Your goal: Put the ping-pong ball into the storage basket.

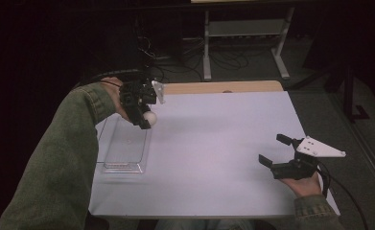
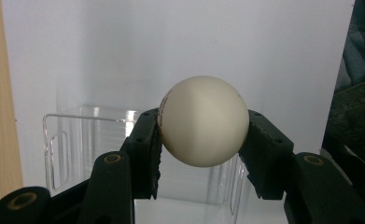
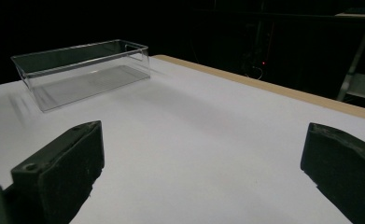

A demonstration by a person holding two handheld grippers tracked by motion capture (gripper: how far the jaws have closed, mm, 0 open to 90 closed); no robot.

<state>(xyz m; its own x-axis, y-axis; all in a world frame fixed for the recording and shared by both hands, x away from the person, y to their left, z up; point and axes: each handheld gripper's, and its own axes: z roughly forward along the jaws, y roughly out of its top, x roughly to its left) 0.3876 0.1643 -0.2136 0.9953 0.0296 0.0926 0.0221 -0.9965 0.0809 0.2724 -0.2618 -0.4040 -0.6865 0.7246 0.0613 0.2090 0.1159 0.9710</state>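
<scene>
High view: left gripper (image 1: pixel 146 120) at about ten o'clock on the white table (image 1: pixel 214 143), raised off the surface, clamped on a small, smooth, off-white ball (image 1: pixel 149 117). Directly below and toward seven o'clock from it, a clear, rectangular plastic bin (image 1: pixel 123 148), open-topped, resting flat near the table's left edge. Right gripper (image 1: pixel 275 152) at about four o'clock, well apart from ball and bin, jaws spread wide with nothing between them, grey three-cornered plate on top.

Left gripper view: ball (image 2: pixel 202 121) pinched at its two sides by the black pads, sitting high between their tips; faint dark marks along its upper left edge. Clear bin (image 2: pixel 73 140) behind and beneath the ball.

Right gripper view: two black jaws far apart over bare white tabletop; clear bin (image 3: pixel 82 70) off at eleven o'clock, upright, near the wooden edge strip (image 3: pixel 273 88).
</scene>
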